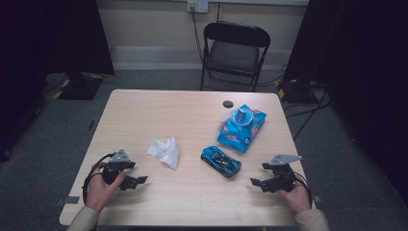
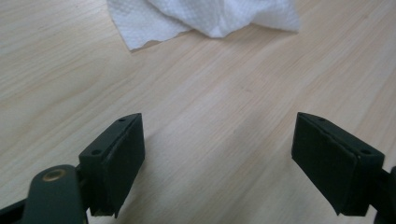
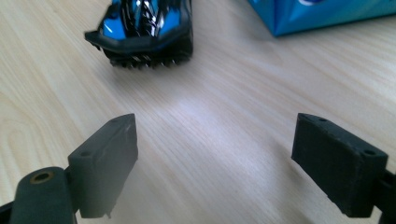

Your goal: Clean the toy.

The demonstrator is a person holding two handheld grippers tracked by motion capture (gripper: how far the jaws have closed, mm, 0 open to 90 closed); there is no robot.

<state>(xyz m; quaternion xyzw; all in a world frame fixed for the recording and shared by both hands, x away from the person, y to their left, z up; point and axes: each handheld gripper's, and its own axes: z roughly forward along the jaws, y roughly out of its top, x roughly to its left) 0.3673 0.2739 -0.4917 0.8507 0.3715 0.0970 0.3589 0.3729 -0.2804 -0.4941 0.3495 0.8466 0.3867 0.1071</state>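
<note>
1. The left gripper (image 1: 136,181) has its jaws spread over bare desk (image 1: 192,192), pinching nothing.
2. The right gripper (image 1: 256,182) likewise has its jaws spread and empty above the wood.
3. The tissue (image 1: 164,151) lies crumpled at about 1 o'clock from the left gripper, near but apart.
4. The toy car (image 1: 221,161) sits at about 10 o'clock from the right gripper, near it.
5. The blue bag (image 1: 242,127) lies just beyond the car, at its 1 o'clock.
6. A chair (image 1: 234,52) stands past the desk's far edge.
</note>
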